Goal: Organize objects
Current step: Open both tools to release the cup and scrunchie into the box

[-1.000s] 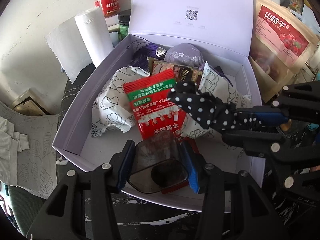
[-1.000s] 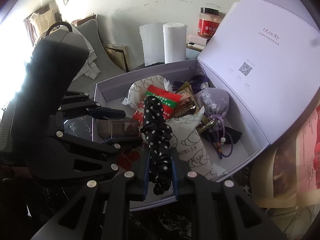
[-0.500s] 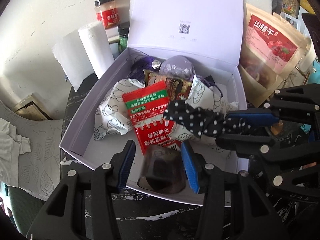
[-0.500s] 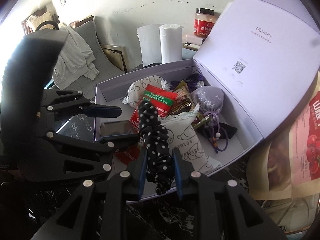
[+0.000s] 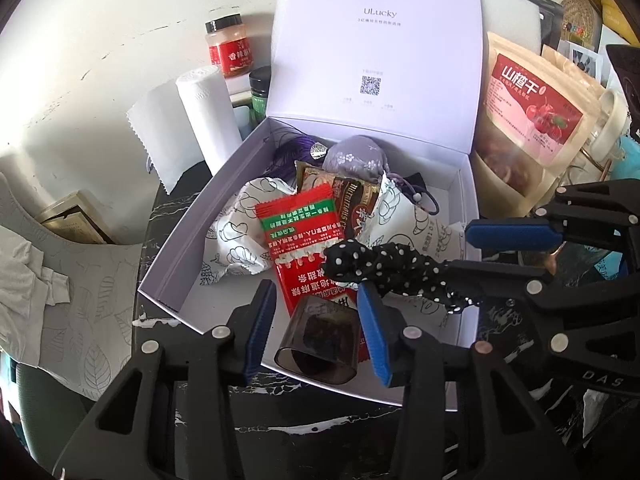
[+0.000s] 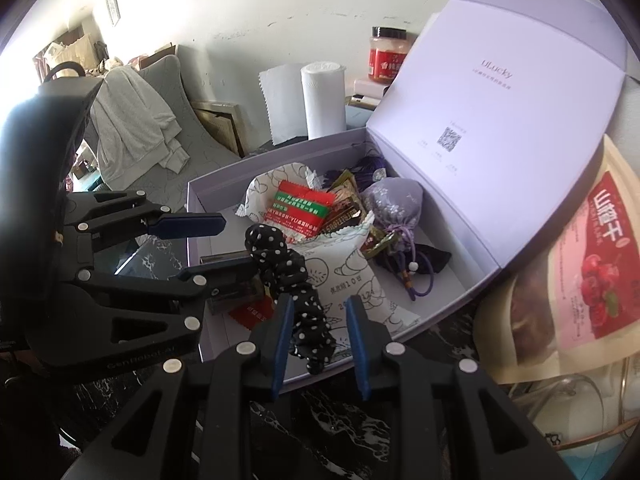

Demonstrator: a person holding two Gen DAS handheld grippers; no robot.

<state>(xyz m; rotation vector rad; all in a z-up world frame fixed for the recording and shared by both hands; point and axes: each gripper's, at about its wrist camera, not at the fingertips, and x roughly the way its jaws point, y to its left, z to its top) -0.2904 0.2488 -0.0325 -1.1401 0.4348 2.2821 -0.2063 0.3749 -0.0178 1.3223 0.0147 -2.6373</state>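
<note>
Right gripper [image 6: 319, 312] points steeply down over the near rim of the box [image 5: 200, 220]. Its jaws have just been opening, and the black polka-dot scrunchie [image 6: 280, 264] hangs between them. The fabric lies against the left pad with a clear gap to the right pad, so there is no squeeze on it. The scrunchie runs forward from the tips, and its far end rests on the packets inside. Left gripper [image 5: 317, 312], just to the left, is tilted down the same way and drawn in to its narrowest, but not clamped. A dark translucent case [image 5: 320, 344] lies below and just past its tips on the box floor, close to the right pad, with a strip of floor showing at the left pad. Under the case is a red and green snack packet [image 5: 298, 220]. Further ahead are white printed pouches [image 5: 240, 236] and a brown sachet [image 5: 352, 196], and at the far end a lilac drawstring pouch [image 5: 356, 158]. The lid [image 5: 380, 40] stands upright beyond that. Outside the box, ahead and to the left, are a paper towel roll [image 5: 208, 116] and a red-labelled jar [image 5: 230, 46]. A dried-fruit bag [image 5: 528, 112] leans to the right. Black marble tabletop [image 5: 312, 412] shows beneath both grippers.
</note>
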